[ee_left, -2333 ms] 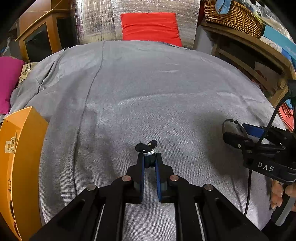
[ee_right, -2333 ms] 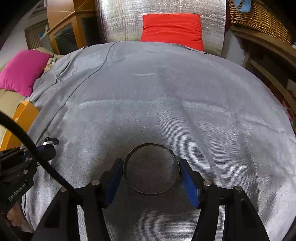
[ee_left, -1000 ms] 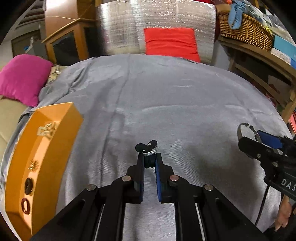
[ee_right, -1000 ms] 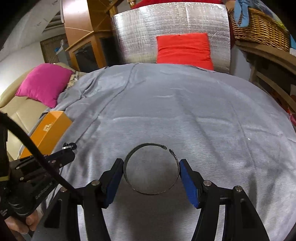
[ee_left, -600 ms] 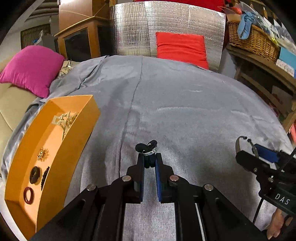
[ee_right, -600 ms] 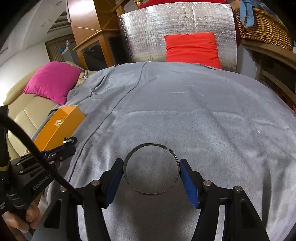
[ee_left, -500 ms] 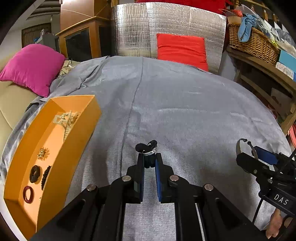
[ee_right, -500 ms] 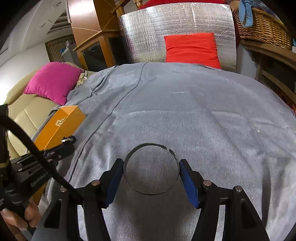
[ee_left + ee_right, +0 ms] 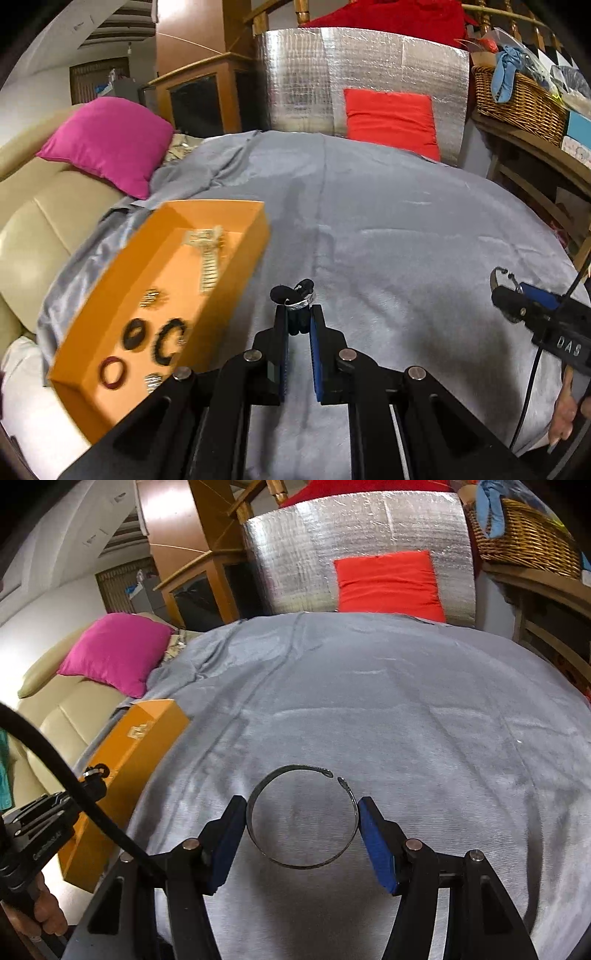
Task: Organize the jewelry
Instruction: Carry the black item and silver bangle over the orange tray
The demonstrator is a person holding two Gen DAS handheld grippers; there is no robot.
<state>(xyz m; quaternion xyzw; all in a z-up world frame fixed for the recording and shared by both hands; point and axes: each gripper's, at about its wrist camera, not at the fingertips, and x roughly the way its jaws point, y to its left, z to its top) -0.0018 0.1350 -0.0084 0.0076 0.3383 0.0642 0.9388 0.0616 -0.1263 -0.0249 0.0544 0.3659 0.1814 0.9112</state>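
My left gripper (image 9: 298, 317) is shut on a small black and silver ring piece (image 9: 295, 295), held above the grey bedspread (image 9: 406, 240), just right of the orange jewelry box (image 9: 236, 269). The open box holds several pieces: a red ring (image 9: 112, 372), black rings (image 9: 168, 341) and a pale chain (image 9: 207, 254). My right gripper (image 9: 302, 816) is shut on a thin dark open bangle (image 9: 301, 864), held across its width above the bedspread (image 9: 406, 709). The box (image 9: 125, 760) shows at the left in the right wrist view, with the left gripper (image 9: 96, 771) beside it.
A pink pillow (image 9: 107, 142) lies on a beige sofa (image 9: 40, 229) at the left. A red cushion (image 9: 389, 116) leans on a silver foil panel (image 9: 295, 81) at the back. A wicker basket (image 9: 517, 99) stands on wooden shelving at the right.
My left gripper has lifted and swung left with the ring piece, so the orange box now shows open beside it. My right gripper has also risen, still holding the bangle.
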